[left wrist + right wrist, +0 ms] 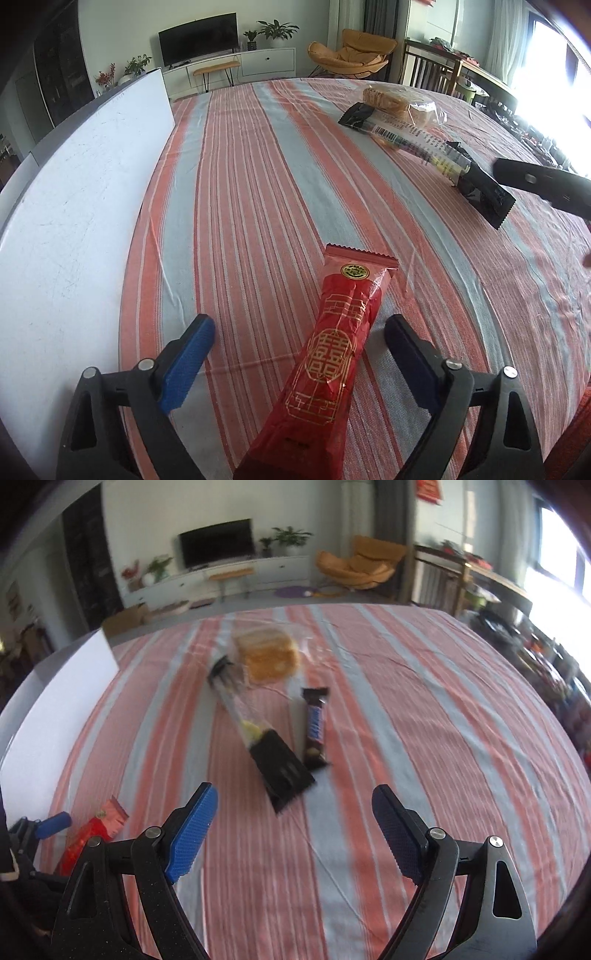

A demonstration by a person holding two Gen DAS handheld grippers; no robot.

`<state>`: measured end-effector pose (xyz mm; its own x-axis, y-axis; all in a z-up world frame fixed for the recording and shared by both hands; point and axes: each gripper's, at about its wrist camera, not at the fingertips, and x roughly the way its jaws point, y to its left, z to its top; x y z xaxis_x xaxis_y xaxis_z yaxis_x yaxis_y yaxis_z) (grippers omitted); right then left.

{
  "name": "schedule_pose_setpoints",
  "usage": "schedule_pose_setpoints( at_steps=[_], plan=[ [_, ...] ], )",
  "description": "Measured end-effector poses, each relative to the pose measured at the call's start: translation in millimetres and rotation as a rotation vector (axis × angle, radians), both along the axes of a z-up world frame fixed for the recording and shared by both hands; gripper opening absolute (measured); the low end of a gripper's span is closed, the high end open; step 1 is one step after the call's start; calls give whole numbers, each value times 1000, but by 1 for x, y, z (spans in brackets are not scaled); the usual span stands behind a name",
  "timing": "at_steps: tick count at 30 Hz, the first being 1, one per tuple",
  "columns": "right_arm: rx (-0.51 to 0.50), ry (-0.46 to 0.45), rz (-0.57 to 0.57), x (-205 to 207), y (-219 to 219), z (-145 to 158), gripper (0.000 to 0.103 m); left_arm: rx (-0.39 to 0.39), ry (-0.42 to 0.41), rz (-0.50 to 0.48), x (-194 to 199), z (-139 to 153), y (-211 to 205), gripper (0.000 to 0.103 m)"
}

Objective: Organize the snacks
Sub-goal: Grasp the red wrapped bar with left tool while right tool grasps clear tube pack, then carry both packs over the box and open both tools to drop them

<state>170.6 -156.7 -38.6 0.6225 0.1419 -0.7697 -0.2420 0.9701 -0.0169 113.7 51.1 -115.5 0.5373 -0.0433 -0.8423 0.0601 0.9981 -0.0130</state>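
A long red snack packet (330, 354) lies on the striped tablecloth between the open fingers of my left gripper (299, 341), which do not touch it. It also shows at the lower left of the right wrist view (92, 834). A long black and clear packet (432, 147) lies farther right, in front of a clear bag of bread (399, 101). In the right wrist view my right gripper (295, 819) is open and empty, above the cloth short of the black packet (258, 731), a dark chocolate bar (315, 727) and the bread bag (267, 657).
The table wears a red and grey striped cloth (258, 184). A white board (74, 206) lies along its left side. The right gripper's black body (543, 184) shows at the right edge of the left wrist view. A living room with chairs lies beyond.
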Motion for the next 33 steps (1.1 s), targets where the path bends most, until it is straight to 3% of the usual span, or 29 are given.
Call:
schedule_pose_setpoints(
  at_steps=[5,7,8,9,12,18,25,28,33],
  plan=[
    [-131,141,130,67,44,-27,84,7,20,-78,1,5,-8,66],
    [-134,203,131,83,50,-37,66,6,20,-110,-1,7,-12,51],
    [-132,235,116,90,51,-41,36,5,20,-122,-3,9,-13,31],
    [-84,257,105,93,47,-42,28,4,24,-126,-4,10,-13,20],
    [43,301,81,88,36,-35,13,-86,34,-109,-10,16,-4,16],
    [441,348,53,26,0,-20,11,-277,-1,-101,-45,50,21,15],
    [913,471,-62,-60,-32,-56,11,-329,-54,-128,-88,82,28,15],
    [995,469,-83,-81,-34,-61,11,-354,-63,-131,-100,94,32,14],
    [1026,432,-82,-91,-33,-51,11,-386,-101,-119,-112,116,38,14]
  ],
)
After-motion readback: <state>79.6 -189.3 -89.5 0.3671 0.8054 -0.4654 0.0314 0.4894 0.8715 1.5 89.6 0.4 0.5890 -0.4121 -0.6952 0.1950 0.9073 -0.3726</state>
